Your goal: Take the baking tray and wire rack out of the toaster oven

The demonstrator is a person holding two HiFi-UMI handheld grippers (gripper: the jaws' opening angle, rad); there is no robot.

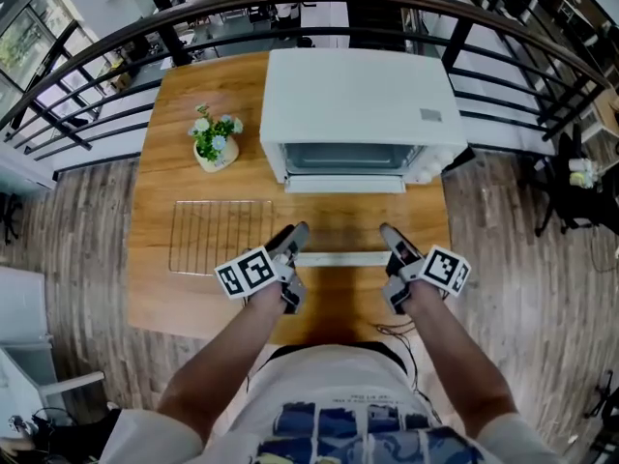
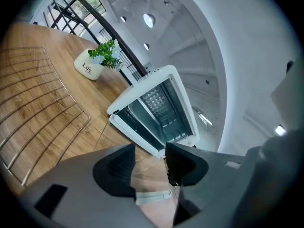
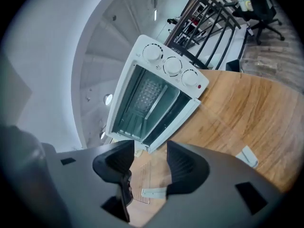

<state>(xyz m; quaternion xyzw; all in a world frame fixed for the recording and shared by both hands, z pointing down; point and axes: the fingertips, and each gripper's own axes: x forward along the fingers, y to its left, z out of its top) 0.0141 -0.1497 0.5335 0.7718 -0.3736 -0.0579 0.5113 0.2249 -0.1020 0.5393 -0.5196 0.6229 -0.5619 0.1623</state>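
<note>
Wire rack point(image 1: 218, 237) already lies on the bench point(image 1: 184, 95). The toaster oven point(image 1: 358, 104) stands open (no baking tray visible). Left gripper point(image 1: 293, 235) and right gripper point(image 1: 392, 237) gape wide, both empty.

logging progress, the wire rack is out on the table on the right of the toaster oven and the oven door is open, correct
Not quite. The wire rack lies on the table to the left of the toaster oven, in front of the potted plant, not on the right. The head view shows this. The rack is out and the oven door is open, as you said.
</note>
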